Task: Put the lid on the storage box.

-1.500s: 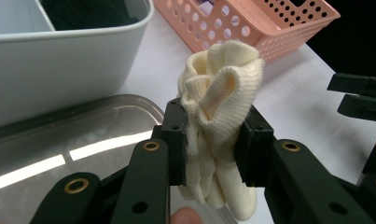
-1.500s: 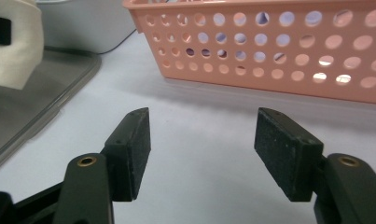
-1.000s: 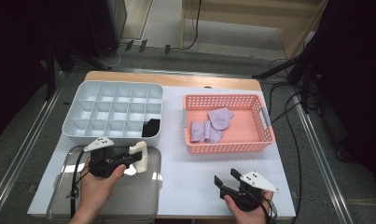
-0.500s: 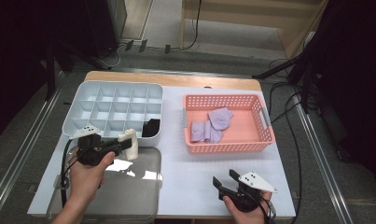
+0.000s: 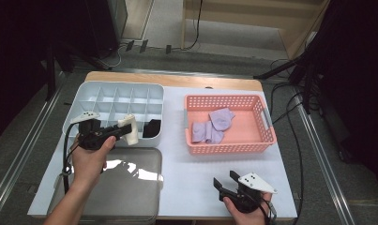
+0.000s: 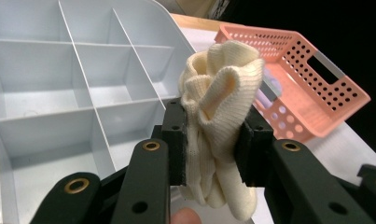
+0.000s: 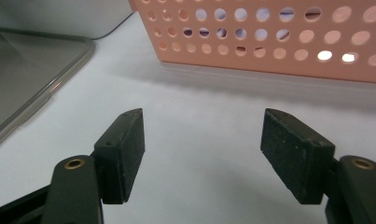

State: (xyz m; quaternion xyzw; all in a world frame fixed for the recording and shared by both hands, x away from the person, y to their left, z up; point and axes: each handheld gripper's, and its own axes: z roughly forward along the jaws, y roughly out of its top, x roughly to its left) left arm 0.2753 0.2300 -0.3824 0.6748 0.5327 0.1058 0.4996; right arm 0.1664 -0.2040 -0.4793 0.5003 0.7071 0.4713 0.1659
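Note:
My left gripper [image 5: 125, 131] is shut on a rolled cream sock [image 5: 129, 127], held over the near edge of the white divided tray [image 5: 116, 85]. In the left gripper view the sock [image 6: 218, 93] bulges out between the two jaws of that gripper [image 6: 213, 144], with the tray's empty compartments [image 6: 78, 44] beyond. A black sock [image 5: 152, 128] lies in the tray's near right compartment. Purple socks [image 5: 214, 126] lie in the pink basket [image 5: 229, 148]. Near the table's front edge, my right gripper [image 5: 224, 180] stands open above the white tabletop, nothing between the jaws of that gripper [image 7: 213, 149].
A clear plastic lid [image 5: 125, 187] lies flat at the front left, under my left forearm; its corner [image 7: 27, 70] is left of the right gripper. The basket's perforated wall [image 7: 269, 28] stands just ahead of the right gripper. Cables run along the floor at the right.
My left hand has carried the cream sock away from over the lid, up and toward the divided tray. The right gripper has kept still.

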